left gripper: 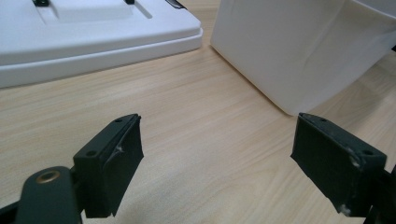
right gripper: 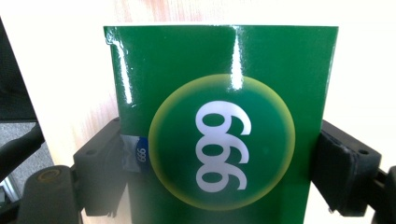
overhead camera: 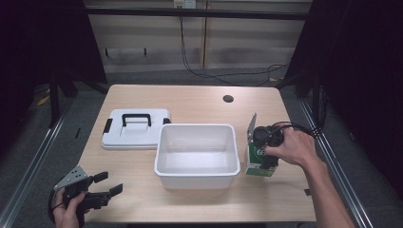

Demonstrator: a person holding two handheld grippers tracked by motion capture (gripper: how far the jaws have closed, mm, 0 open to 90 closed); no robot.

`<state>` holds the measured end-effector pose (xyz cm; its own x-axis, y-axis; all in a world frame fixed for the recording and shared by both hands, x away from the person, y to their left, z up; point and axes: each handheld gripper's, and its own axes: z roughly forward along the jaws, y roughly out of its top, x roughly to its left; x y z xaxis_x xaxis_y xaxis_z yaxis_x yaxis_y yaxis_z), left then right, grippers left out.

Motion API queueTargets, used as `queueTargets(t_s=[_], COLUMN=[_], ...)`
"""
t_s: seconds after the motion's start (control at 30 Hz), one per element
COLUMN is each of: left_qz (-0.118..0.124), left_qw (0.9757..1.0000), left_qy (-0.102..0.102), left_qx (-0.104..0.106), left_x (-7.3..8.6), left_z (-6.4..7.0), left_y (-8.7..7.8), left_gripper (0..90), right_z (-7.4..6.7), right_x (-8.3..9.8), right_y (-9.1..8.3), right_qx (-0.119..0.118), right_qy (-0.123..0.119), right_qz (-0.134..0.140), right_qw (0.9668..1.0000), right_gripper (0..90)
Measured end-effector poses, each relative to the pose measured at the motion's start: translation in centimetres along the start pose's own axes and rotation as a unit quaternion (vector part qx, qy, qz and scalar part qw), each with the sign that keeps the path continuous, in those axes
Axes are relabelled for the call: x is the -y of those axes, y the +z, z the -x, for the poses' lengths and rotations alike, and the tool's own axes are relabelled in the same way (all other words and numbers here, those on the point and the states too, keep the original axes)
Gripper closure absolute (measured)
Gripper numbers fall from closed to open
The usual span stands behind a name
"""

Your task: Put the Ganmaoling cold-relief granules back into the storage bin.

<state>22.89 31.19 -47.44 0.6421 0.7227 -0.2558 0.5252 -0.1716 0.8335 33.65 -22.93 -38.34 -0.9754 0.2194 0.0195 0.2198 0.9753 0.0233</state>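
A glossy green box (right gripper: 219,70) with a round "999" logo stands on the wooden table, just right of the white bin (overhead camera: 197,127). My right gripper (right gripper: 219,156) is shut on it, one black jaw pressed against each side. From above, the green box (overhead camera: 257,170) sits under the right gripper (overhead camera: 264,154), with a hand on top of it. My left gripper (overhead camera: 110,184) rests low at the table's front left corner, open. Its jaws (left gripper: 217,140) stand wide apart over bare wood, pointing toward the bin's wall (left gripper: 289,51).
A white lid (overhead camera: 135,133) with a black handle and clips lies flat left of the bin; the lid's edge (left gripper: 93,51) is ahead of the left gripper. A round cable hole (overhead camera: 228,99) sits at the table's far side. Bare tabletop stretches along the front edge.
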Motion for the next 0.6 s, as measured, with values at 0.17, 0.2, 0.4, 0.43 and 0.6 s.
queueTargets(t_s=[0.17,0.2,0.4,0.43,0.6], left_qz=[0.0,0.0,0.0,0.0,0.0], left_qw=[1.0,1.0,1.0,1.0,1.0], left_qy=[0.001,0.001,0.001,0.001,0.001], left_qx=[0.001,0.001,0.001,0.001,0.001], left_x=[0.0,0.0,0.0,0.0,0.0], left_z=[0.0,0.0,0.0,0.0,0.0], left_y=[0.0,0.0,0.0,0.0,0.0], left_gripper=[15.9,15.9,15.8,15.8,15.8], right_z=[0.0,0.0,0.1,0.1,-0.1], right_x=[0.0,-0.1,-0.1,-0.1,0.2], right_y=[-0.8,-1.0,-2.0,-2.0,-2.8], right_qx=[0.002,0.002,0.006,0.006,0.009], right_qy=[-0.001,-0.001,-0.006,-0.006,-0.005], right_qz=[-0.002,-0.003,0.003,0.003,-0.002], right_qw=[1.0,1.0,1.0,1.0,0.9999], right_gripper=[15.9,15.9,15.9,15.9,15.9])
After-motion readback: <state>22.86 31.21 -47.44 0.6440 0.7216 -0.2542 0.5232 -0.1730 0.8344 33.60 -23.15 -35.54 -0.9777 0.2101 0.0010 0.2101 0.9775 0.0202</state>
